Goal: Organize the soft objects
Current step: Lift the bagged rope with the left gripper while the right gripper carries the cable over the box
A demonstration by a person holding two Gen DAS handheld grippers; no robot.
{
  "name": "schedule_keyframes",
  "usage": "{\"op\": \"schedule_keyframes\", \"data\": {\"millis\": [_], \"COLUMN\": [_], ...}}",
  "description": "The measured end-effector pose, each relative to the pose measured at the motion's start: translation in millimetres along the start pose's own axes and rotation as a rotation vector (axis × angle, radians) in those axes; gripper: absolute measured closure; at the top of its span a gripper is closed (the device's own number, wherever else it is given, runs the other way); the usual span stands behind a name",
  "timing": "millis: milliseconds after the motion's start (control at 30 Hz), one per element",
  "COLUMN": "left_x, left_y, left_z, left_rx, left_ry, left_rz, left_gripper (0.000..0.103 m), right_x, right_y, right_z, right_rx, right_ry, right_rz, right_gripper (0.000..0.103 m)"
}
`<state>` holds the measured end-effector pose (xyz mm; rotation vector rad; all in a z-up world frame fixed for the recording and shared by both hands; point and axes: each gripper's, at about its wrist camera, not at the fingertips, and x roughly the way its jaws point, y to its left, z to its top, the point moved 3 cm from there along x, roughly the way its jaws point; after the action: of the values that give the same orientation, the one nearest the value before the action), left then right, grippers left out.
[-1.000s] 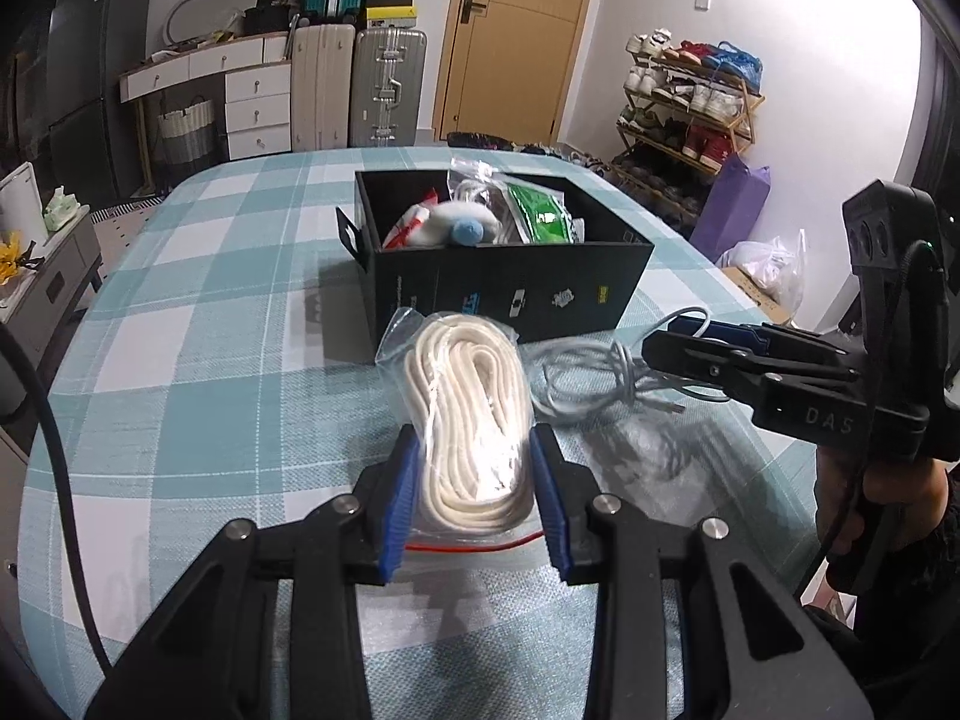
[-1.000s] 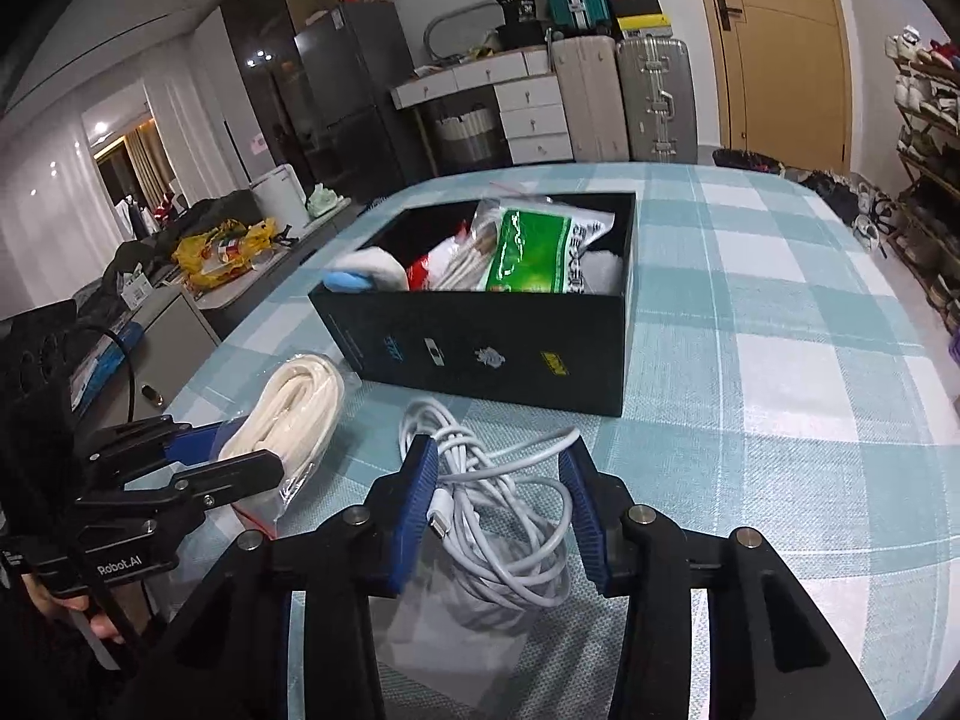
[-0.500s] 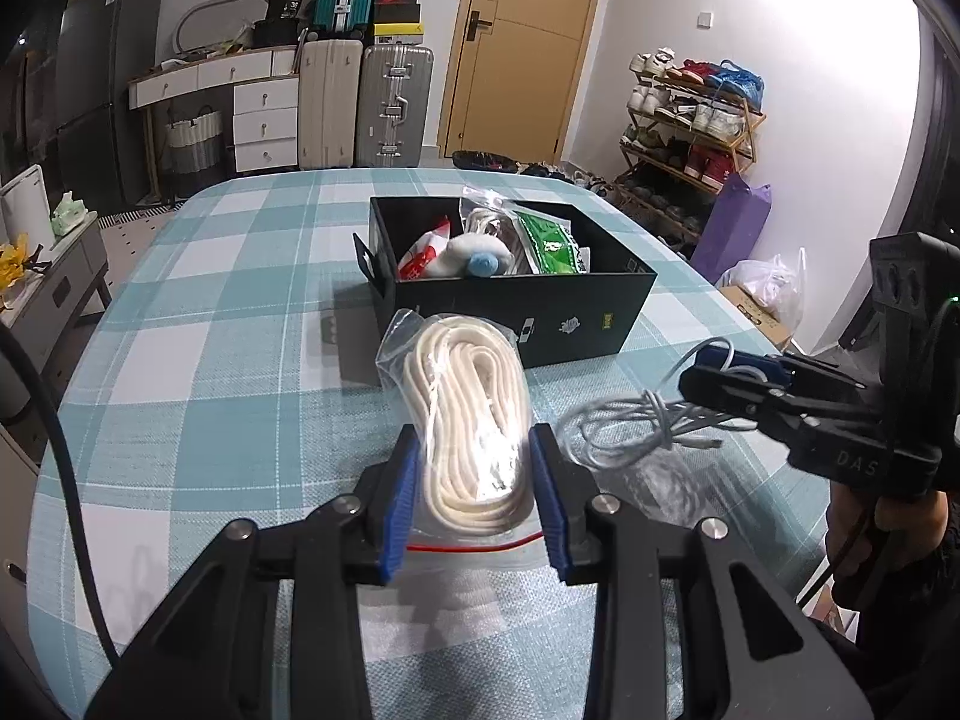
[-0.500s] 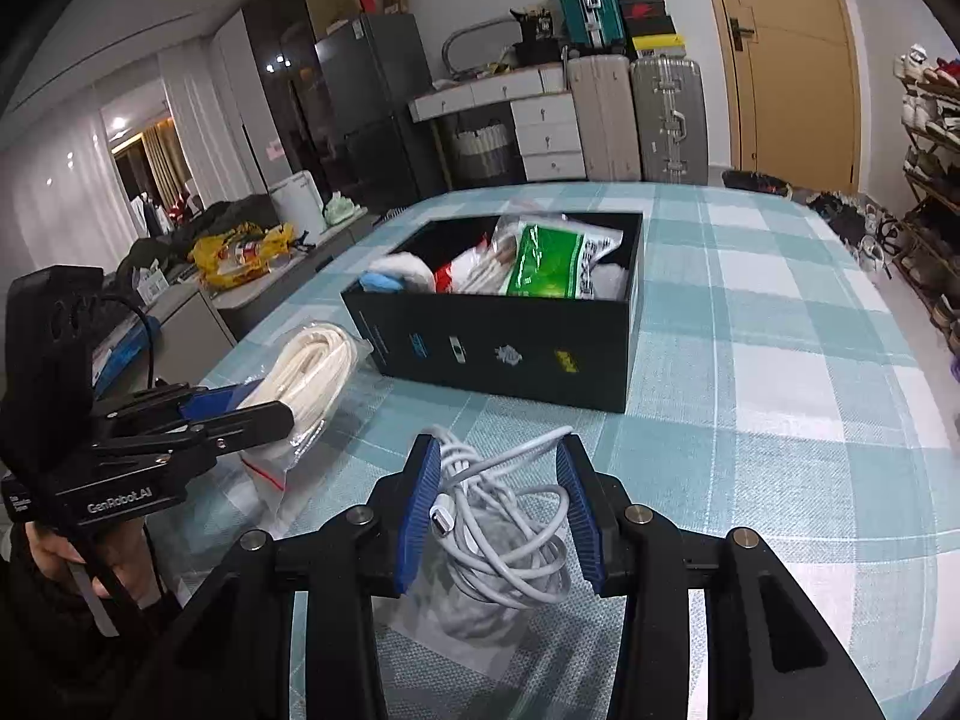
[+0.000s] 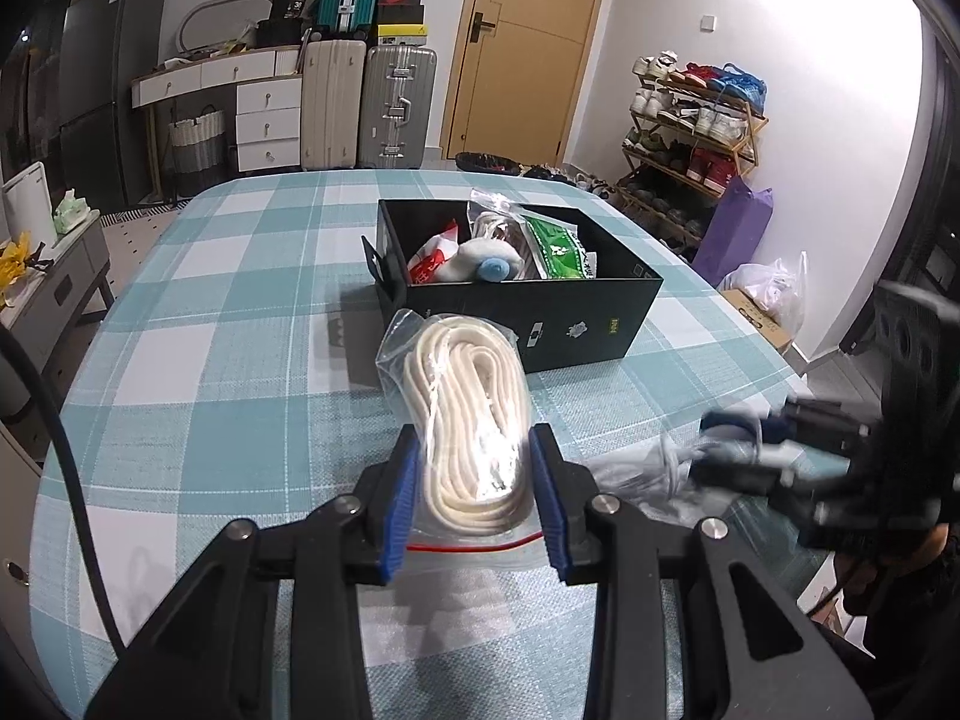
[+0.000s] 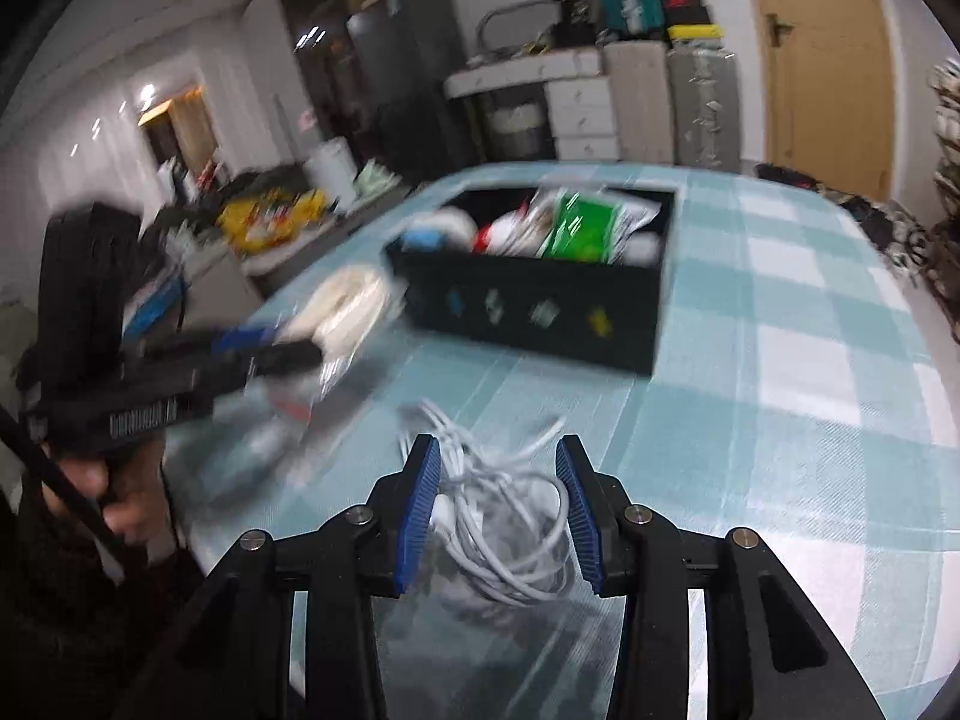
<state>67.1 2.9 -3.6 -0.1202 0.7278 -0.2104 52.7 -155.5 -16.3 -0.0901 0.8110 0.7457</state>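
My left gripper (image 5: 477, 468) is shut on a clear zip bag of coiled cream rope (image 5: 468, 402), held above the checked tablecloth; the bag also shows blurred in the right wrist view (image 6: 348, 306). My right gripper (image 6: 498, 480) is shut on a clear bag of coiled white cable (image 6: 510, 528), lifted off the table; it appears blurred at the right of the left wrist view (image 5: 738, 438). A black box (image 5: 540, 312) stands beyond both, holding a green packet (image 5: 561, 249), a white and blue soft toy (image 5: 483, 261) and other bagged items.
The teal checked table (image 5: 240, 360) runs out to edges on the left and right. Suitcases (image 5: 366, 102), drawers and a door stand behind it. A shoe rack (image 5: 690, 126) and purple bag (image 5: 735, 228) are at the right.
Both grippers have risen and drawn back from the box with their bags. The right gripper is moving fast, so its view is blurred.
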Motion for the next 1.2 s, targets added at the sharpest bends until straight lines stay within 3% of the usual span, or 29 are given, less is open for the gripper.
{"op": "schedule_keyframes", "data": {"millis": [233,533,800,1200], "left_x": [2.1,2.5,-8.6,-23.5], "left_y": [0.2,2.8,6.0,5.3], "left_z": [-1.0,-1.4,3.2,16.1], "left_rx": [0.005,-0.002,-0.009,-0.005], "left_ry": [0.004,0.0,-0.04,-0.091], "left_rz": [0.001,0.003,0.003,-0.005], "left_gripper": [0.069,0.069,0.069,0.069], "right_x": [13.4,32.0,20.9,-18.1], "right_y": [21.4,46.3,48.7,30.6], "right_z": [-6.7,-9.6,-3.4,13.1], "right_rx": [-0.1,-0.193,-0.209,-0.148], "right_ry": [0.057,0.104,0.021,-0.128], "right_rz": [0.033,0.055,0.056,0.041], "right_gripper": [0.054,0.058,0.076,0.083]}}
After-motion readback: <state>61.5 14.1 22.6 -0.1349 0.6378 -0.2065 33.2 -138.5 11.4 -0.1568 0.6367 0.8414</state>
